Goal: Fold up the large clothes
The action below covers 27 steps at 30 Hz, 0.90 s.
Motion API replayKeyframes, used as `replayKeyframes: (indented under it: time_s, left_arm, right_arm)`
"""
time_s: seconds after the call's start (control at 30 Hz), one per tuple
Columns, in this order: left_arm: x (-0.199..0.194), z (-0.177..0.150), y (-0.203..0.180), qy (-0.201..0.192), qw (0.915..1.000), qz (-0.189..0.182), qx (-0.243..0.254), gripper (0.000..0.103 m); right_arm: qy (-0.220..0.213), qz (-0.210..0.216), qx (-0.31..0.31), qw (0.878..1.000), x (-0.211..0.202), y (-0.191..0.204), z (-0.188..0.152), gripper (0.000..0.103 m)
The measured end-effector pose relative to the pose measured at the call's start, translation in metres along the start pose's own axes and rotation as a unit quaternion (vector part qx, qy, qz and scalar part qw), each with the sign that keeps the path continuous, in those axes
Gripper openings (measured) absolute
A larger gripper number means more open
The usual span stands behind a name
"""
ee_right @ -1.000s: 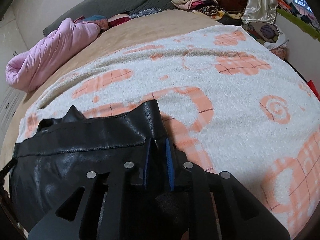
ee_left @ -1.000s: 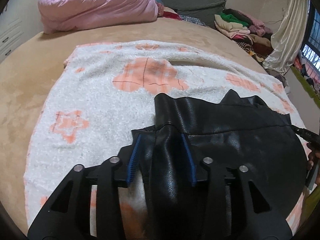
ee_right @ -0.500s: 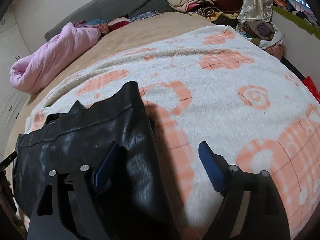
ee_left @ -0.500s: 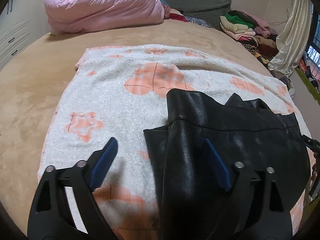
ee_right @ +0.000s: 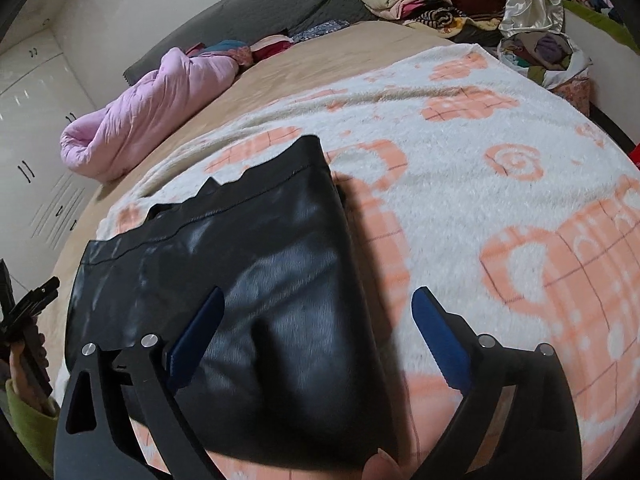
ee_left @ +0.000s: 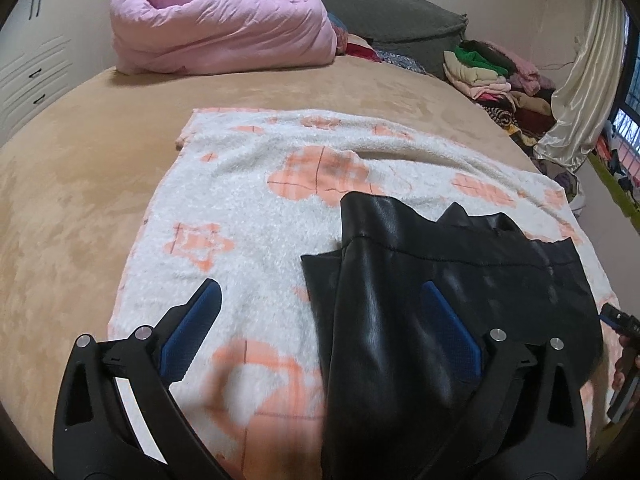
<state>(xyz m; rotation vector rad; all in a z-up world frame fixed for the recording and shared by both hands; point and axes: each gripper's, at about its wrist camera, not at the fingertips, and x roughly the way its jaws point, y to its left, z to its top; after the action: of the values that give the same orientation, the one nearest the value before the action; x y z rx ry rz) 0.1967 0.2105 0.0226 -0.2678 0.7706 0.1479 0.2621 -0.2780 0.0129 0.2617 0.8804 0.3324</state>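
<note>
Release looks complete — both the left hand-held gripper (ee_left: pixel 318 312) and right hand-held gripper (ee_right: pixel 316 320) have just been opening, nothing clamped. Black garment (ee_left: pixel 440 280) lies folded on the blanket (ee_left: pixel 240 208); lifting clear avoids dragging it.

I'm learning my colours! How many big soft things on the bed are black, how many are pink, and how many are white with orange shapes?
Black: 1, the leather garment
Pink: 1, the rolled quilt
White with orange shapes: 1, the fluffy blanket
Total: 3
</note>
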Motion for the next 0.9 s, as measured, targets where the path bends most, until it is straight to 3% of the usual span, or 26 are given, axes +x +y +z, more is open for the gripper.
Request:
replayKeyframes:
  time_s: [0.3, 0.7, 0.77, 0.83, 0.9]
  left_arm:
    - [-0.015, -0.02, -0.004, 0.009, 0.9997, -0.018, -0.012, 0.093]
    - [0.005, -0.076, -0.002, 0.089, 0.9892, -0.085, -0.08, 0.093]
    - [0.009, -0.083, -0.007, 0.096, 0.9874, -0.094, -0.085, 0.093]
    - [0.011, -0.088, -0.006, 0.101, 0.9845, -0.103, -0.1, 0.093]
    - [0.012, -0.09, -0.005, 0.1, 0.9816, -0.114, -0.116, 0.093]
  right_arm:
    - [0.032, 0.013, -0.002, 0.999, 0.002, -0.006, -0.021, 0.095]
    - [0.042, 0.052, 0.035, 0.997, 0.005, -0.02, -0.037, 0.094]
    - [0.041, 0.059, 0.038, 0.997, 0.005, -0.02, -0.038, 0.086]
    - [0.047, 0.079, 0.045, 0.995, 0.006, -0.019, -0.039, 0.065]
    - [0.047, 0.087, 0.046, 0.994, 0.006, -0.017, -0.041, 0.059]
